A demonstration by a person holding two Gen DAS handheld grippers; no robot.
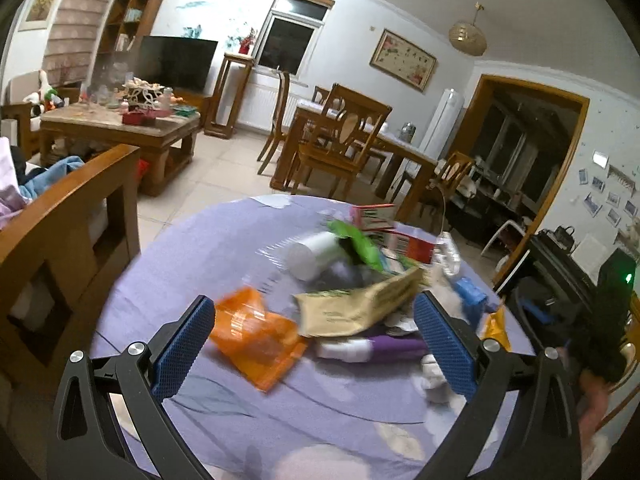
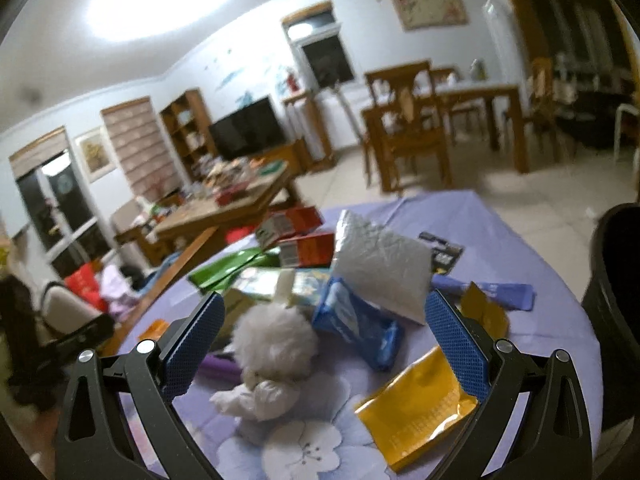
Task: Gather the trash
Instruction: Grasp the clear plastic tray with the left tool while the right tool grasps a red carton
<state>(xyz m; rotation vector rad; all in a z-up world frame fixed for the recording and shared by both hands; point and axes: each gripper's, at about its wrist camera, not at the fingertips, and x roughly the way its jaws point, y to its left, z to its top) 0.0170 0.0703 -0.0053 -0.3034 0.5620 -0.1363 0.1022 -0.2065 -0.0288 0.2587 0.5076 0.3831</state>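
Observation:
A pile of trash lies on a round table with a purple flowered cloth [image 1: 224,248]. In the left wrist view my left gripper [image 1: 314,344] is open and empty above an orange wrapper [image 1: 256,336], a tan paper pouch [image 1: 360,304], a purple tube [image 1: 376,348] and a white cup [image 1: 316,254]. In the right wrist view my right gripper [image 2: 324,340] is open and empty over crumpled white tissue [image 2: 272,360], a blue packet [image 2: 356,324], a yellow pouch [image 2: 416,408] and a white plastic bag [image 2: 380,264]. Red boxes [image 2: 304,236] and a green wrapper [image 2: 228,268] lie farther back.
A black bin [image 2: 616,312] stands at the table's right edge. A wooden sofa arm [image 1: 68,216] is to the left. A cluttered coffee table [image 1: 120,124], a dining table with chairs [image 1: 344,140] and tiled floor lie beyond.

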